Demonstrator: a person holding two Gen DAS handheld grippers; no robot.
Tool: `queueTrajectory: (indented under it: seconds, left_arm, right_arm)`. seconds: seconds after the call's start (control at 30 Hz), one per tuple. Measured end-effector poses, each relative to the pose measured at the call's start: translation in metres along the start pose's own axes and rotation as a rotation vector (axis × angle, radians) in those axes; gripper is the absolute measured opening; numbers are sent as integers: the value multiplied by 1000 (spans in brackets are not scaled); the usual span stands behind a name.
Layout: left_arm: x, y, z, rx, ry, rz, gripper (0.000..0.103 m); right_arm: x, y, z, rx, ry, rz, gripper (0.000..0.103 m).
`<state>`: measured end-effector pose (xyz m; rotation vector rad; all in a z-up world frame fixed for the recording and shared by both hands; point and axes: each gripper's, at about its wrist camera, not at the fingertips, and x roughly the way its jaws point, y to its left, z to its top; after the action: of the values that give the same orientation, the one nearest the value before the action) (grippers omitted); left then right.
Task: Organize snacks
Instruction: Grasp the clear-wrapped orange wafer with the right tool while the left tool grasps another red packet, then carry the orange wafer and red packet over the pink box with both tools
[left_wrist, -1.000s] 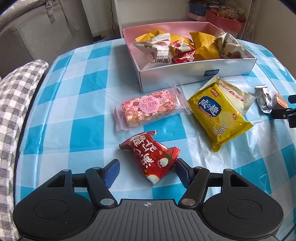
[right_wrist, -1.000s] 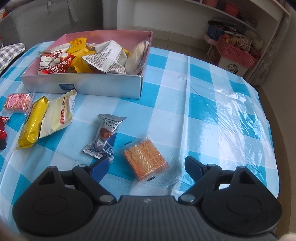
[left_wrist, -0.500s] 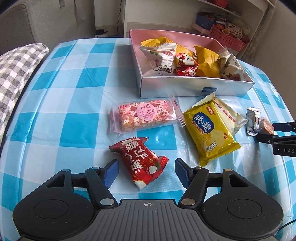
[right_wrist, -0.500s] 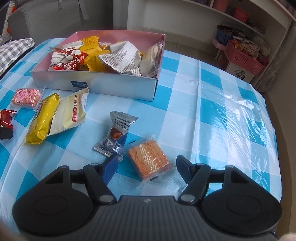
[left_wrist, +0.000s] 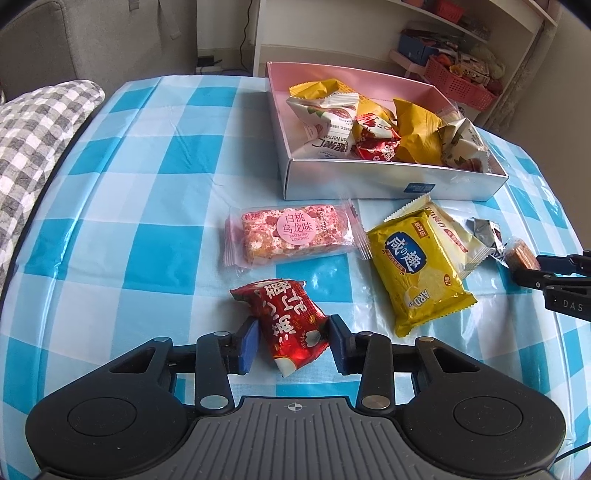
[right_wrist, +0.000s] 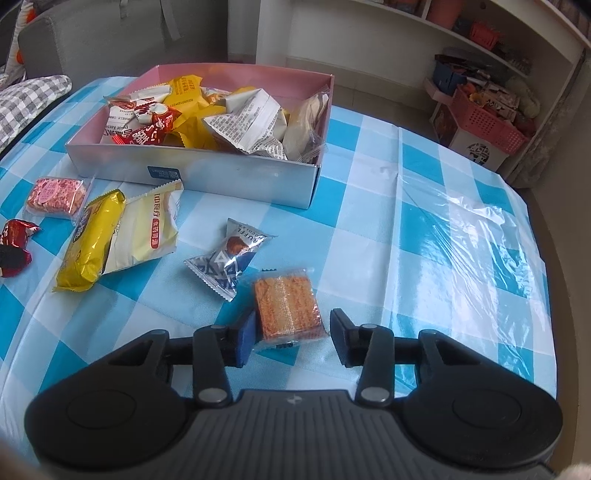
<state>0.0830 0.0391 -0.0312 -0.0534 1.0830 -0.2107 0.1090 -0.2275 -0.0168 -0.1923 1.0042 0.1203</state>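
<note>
My left gripper (left_wrist: 293, 341) is closed around a red snack packet (left_wrist: 290, 325), both pads touching its sides on the table. My right gripper (right_wrist: 291, 338) straddles an orange cracker packet (right_wrist: 286, 308); the left pad touches it, the right pad stands slightly off. A pink-lined silver box (left_wrist: 391, 182) holds several snacks at the back; it also shows in the right wrist view (right_wrist: 229, 175). A pink bar (left_wrist: 291, 234), a yellow packet (left_wrist: 417, 266), a pale packet (right_wrist: 153, 225) and a silver chocolate packet (right_wrist: 229, 260) lie in front of it.
The table has a blue-and-white checked cloth (left_wrist: 147, 184) with a plastic cover. A grey checked cushion (left_wrist: 33, 140) lies at its left edge. Shelves and a pink basket (right_wrist: 487, 122) stand behind the table. The right gripper's fingers (left_wrist: 554, 275) show at the left view's right edge.
Both grippers have narrowed. The left one has closed onto the red packet. The right one has closed in around the orange cracker packet and moved forward over it.
</note>
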Motion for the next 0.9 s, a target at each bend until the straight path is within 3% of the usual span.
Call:
queueTrajectory:
  seconds: [0.53, 0.9]
  left_arm:
    - [-26, -2, 12, -3, -55, -44, 35]
    - [-42, -9, 37, -30, -152, -48, 35]
  right_arm:
    - [-19, -16, 12, 105, -52, 26, 38]
    - [-30, -8, 32, 169, -119, 96, 38]
